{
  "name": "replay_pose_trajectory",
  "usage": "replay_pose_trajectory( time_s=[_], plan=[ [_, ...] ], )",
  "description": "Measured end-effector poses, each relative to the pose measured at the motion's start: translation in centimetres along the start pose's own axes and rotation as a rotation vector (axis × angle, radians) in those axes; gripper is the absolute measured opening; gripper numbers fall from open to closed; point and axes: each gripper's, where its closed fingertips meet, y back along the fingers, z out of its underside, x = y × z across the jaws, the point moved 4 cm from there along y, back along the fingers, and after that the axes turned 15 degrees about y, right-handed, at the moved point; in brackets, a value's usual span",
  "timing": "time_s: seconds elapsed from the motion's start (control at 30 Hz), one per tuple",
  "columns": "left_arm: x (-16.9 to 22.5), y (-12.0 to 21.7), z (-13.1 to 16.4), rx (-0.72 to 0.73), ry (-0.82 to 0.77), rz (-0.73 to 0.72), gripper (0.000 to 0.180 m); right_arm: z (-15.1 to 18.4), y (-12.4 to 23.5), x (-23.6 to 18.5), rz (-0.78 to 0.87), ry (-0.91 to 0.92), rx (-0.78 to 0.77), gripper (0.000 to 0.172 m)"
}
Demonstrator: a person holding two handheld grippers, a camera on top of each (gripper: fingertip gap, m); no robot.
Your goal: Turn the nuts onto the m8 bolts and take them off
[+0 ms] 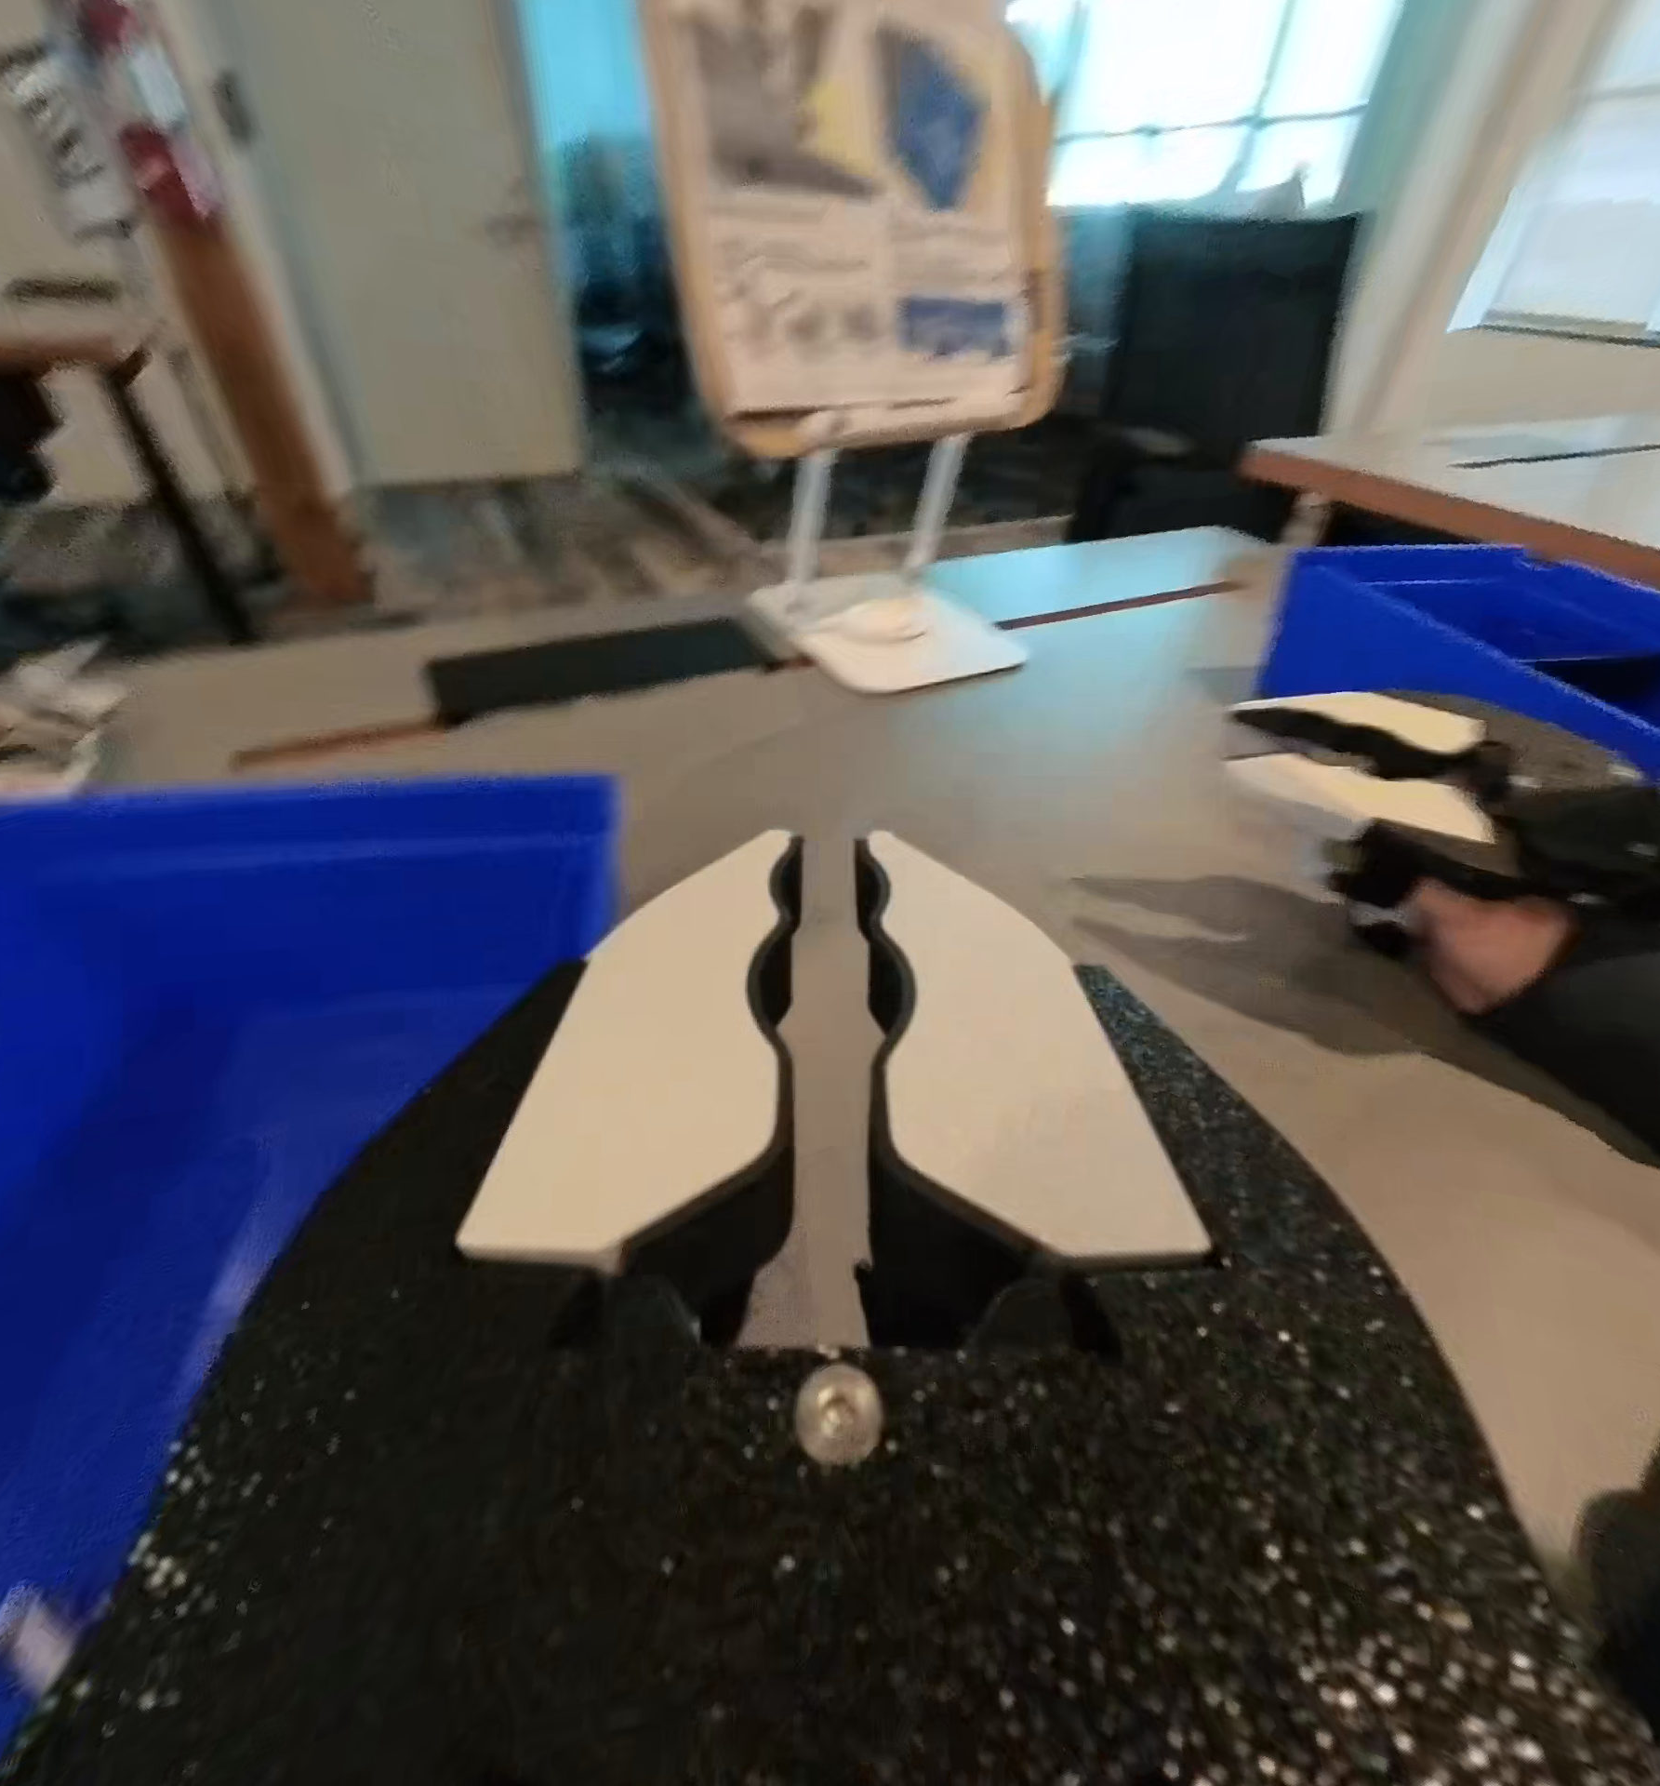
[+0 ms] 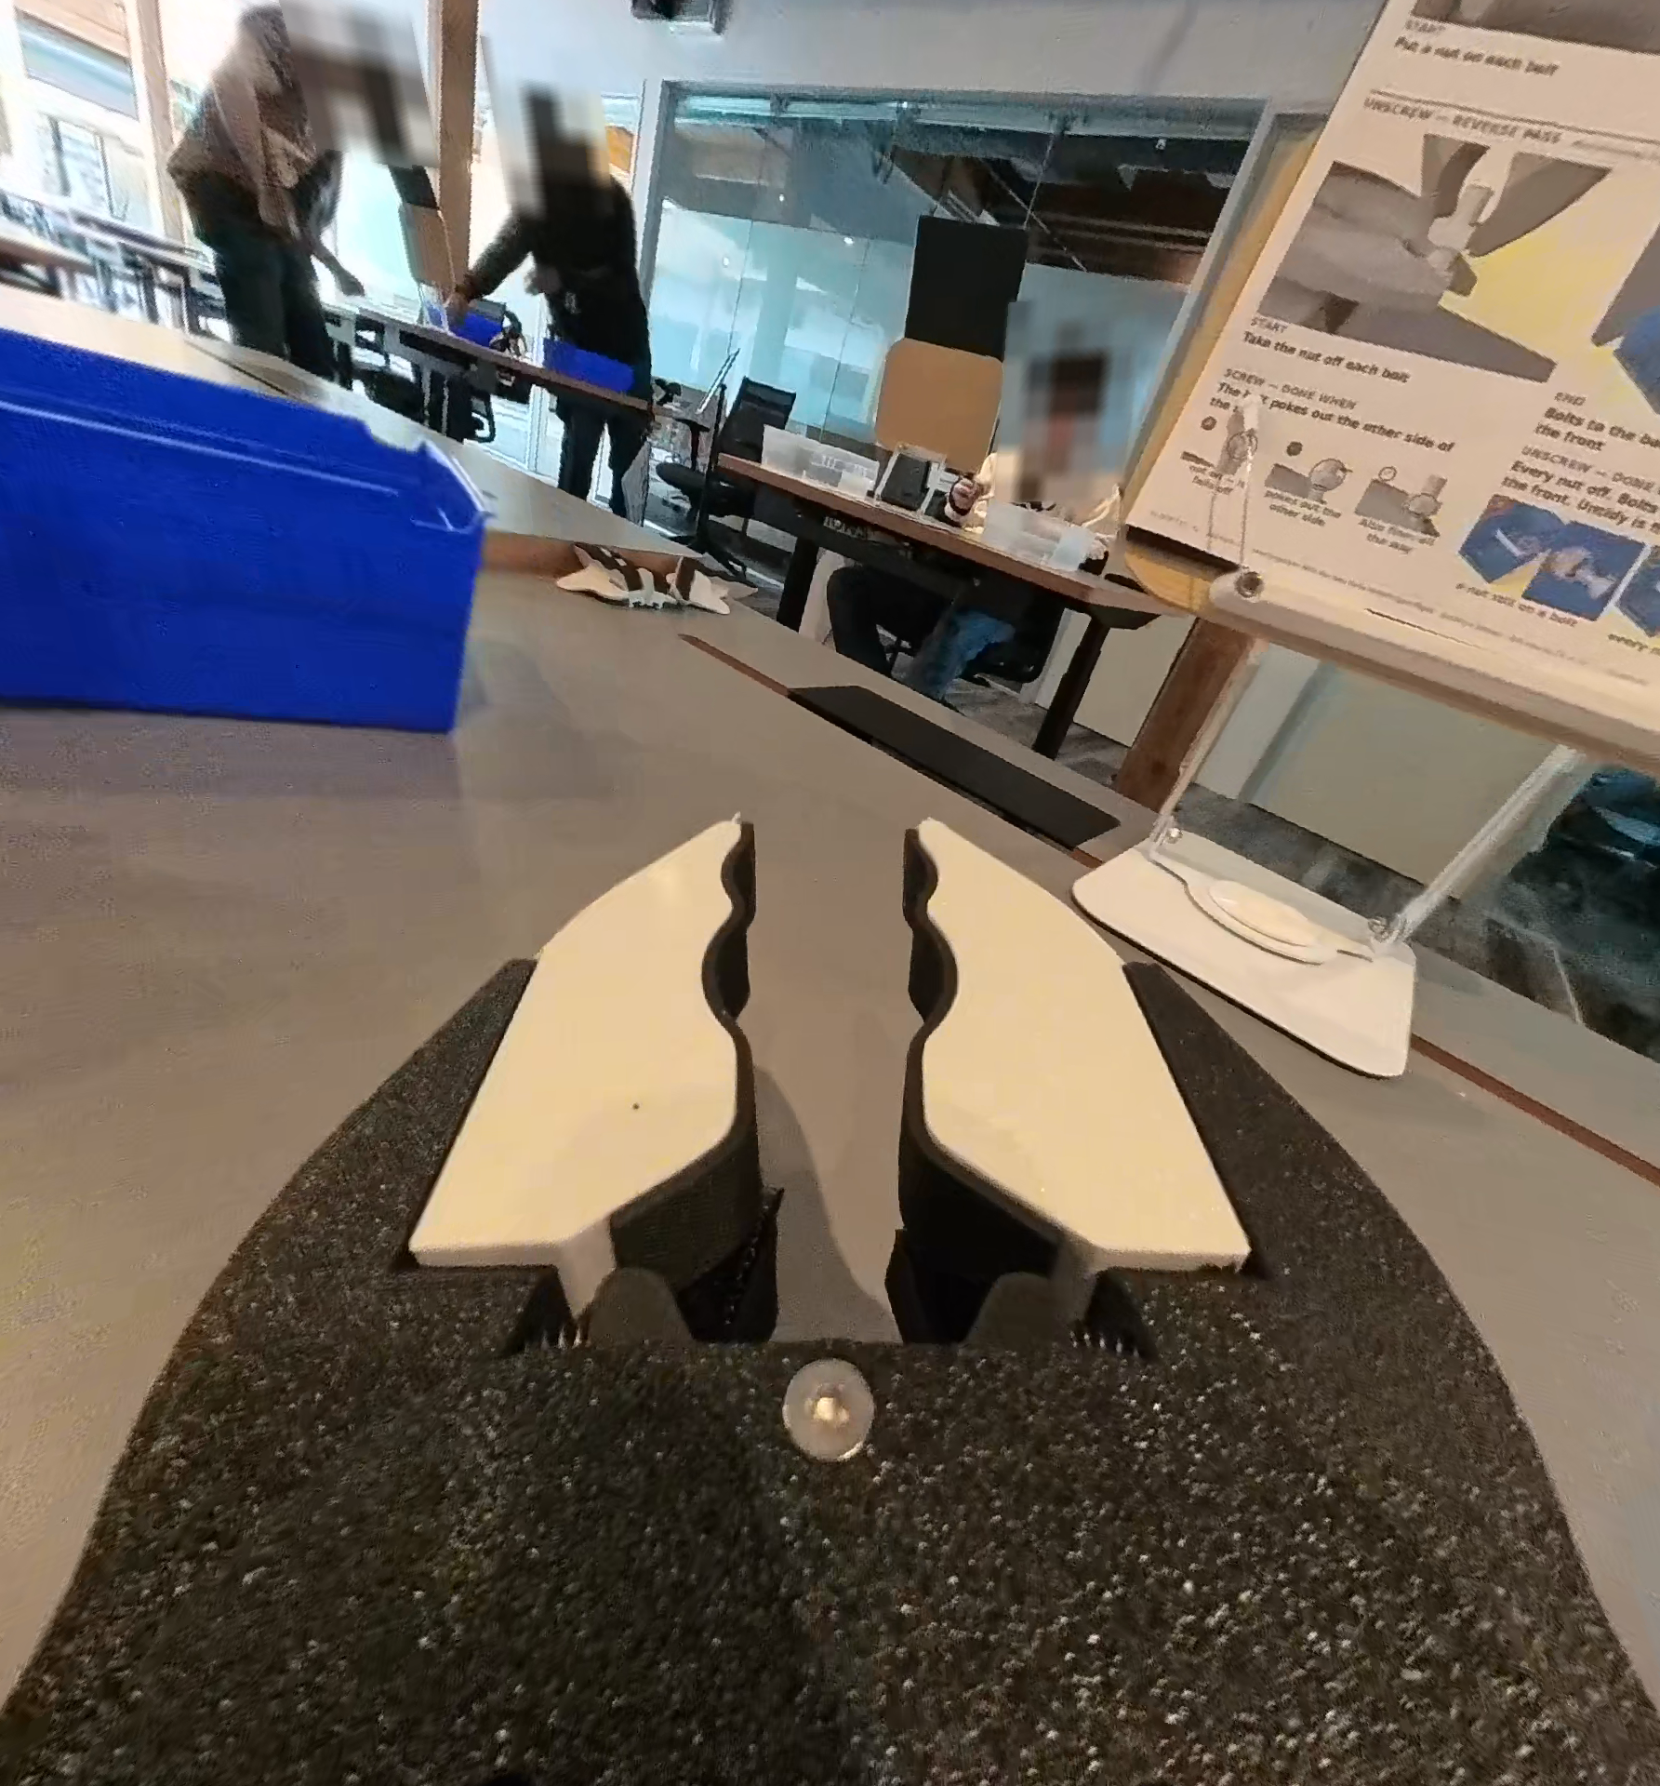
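No nut or bolt shows in either view. My left gripper (image 1: 828,846) hovers low over the grey table (image 1: 1000,821). Its white fingers stand a narrow gap apart with only bare table between them. A blue bin (image 1: 227,966) is close on its left, and its inside is hidden. My right gripper (image 2: 828,841) is open and empty over the table (image 2: 227,918). It also shows in the left wrist view (image 1: 1367,763), held by a hand in front of a second blue bin (image 1: 1483,619). In the right wrist view a blue bin (image 2: 178,561) stands to the far left.
An instruction sheet on a white stand (image 1: 903,638) stands at the far middle of the table, and at the right in the right wrist view (image 2: 1270,957). A black strip (image 2: 951,763) is set into the table. A spare gripper (image 2: 652,580) lies far off. People stand and sit at tables behind. Left tips to right tips: about 25 cm.
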Motion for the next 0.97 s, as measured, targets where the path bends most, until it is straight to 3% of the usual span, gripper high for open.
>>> replay_pose_trajectory(
  time_s=[0.23, 0.33, 0.4, 0.5, 0.57, 0.73, 0.97],
  plan=[
    [-8.9, 6.5, -2.1, 0.028, 0.265, -0.180, 0.018, 0.0, -0.2, -0.6, -0.019, 0.051, -0.010, 0.027],
    [-12.2, 8.0, -2.7, -0.038, 0.328, -0.272, 0.020, 0.0, -0.3, -0.7, -0.026, 0.060, -0.011, 0.027],
    [-14.2, 8.2, -2.5, -0.151, 0.346, -0.341, 0.020, 0.0, -0.3, -0.7, -0.028, 0.065, -0.012, 0.026],
    [-18.5, 8.2, 0.4, -0.449, 0.382, -0.506, 0.019, 0.0, -0.3, -0.8, -0.033, 0.072, -0.015, 0.026],
    [-19.6, 7.5, 2.6, -0.583, 0.481, -0.479, 0.020, 0.0, -0.4, -0.9, -0.037, 0.077, -0.015, 0.026],
    [-22.0, 6.8, 6.4, -0.786, 0.530, -0.573, 0.023, 0.0, -0.4, -1.0, -0.042, 0.084, -0.015, 0.026],
    [-22.4, 6.5, 7.2, -0.928, 0.530, -0.698, 0.020, 0.0, -0.5, -1.2, -0.049, 0.097, -0.017, 0.025]
  ],
)
